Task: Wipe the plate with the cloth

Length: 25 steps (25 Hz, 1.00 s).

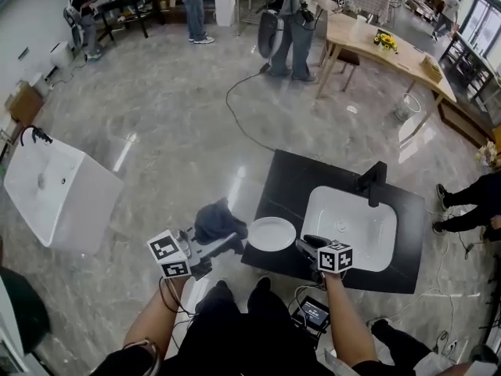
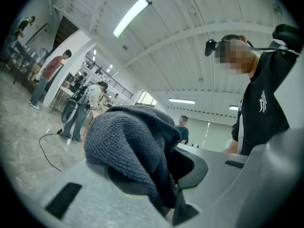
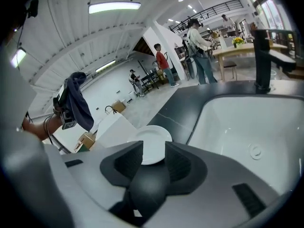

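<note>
A white plate (image 1: 272, 233) lies on the near left corner of the black counter (image 1: 290, 178); it also shows just beyond my right jaws as the plate (image 3: 151, 144). My left gripper (image 1: 228, 241) hangs left of the counter, shut on a dark grey cloth (image 1: 218, 220) that drapes over its jaws. In the left gripper view the cloth (image 2: 130, 146) covers most of the left gripper (image 2: 172, 177). My right gripper (image 1: 310, 244) is open and empty, over the counter between plate and sink. Its jaws frame the plate without touching it, seen at the right gripper (image 3: 153, 156).
A white sink (image 1: 350, 227) with a black faucet (image 1: 371, 182) is set in the counter. A second white basin (image 1: 55, 190) stands on the floor at left. A cable (image 1: 239, 120) runs over the floor; people and a wooden table (image 1: 391, 49) stand far back.
</note>
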Available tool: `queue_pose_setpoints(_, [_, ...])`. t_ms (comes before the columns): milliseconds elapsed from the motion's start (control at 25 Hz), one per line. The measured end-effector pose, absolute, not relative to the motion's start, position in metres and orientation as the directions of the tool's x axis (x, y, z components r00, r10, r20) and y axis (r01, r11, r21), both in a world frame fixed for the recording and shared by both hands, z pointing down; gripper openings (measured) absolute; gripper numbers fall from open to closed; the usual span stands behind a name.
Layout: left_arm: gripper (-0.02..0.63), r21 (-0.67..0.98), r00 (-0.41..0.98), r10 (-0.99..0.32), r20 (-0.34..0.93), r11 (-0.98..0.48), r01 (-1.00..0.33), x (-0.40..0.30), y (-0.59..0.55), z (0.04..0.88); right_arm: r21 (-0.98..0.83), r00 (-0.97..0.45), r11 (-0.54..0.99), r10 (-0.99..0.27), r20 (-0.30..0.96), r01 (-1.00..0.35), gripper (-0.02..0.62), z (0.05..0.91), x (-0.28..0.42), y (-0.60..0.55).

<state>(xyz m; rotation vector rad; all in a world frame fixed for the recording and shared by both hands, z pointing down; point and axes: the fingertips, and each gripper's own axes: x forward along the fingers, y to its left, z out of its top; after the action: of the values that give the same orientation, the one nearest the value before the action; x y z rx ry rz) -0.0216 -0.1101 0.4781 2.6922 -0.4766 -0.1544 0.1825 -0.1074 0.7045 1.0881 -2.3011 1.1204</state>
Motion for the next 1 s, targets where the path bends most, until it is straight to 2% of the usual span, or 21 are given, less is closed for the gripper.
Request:
queue_pose_setpoints(640, [0.083,0.475,0.958,-0.272,0.085,-0.834,-0.279,-0.014,-0.167,0.555,-0.621,-0.668,0.251,-0.348,0.658,-0.742,0.133,0.763,0.164,-0.148])
queue_pose_setpoints(880, [0.083,0.474,0.962,-0.265,0.068,-0.84,-0.264,-0.013,-0.181,0.549,-0.559,-0.617,0.265,-0.41,0.672,-0.785,0.132,0.749,0.179,-0.157])
queue_pose_setpoints(1000, [0.083,0.477,0.962,-0.26,0.083,-0.837,-0.267,-0.014,-0.186,0.554,-0.587,-0.625,0.228,-0.398,0.672,-0.777,0.134,0.75,0.184,-0.153])
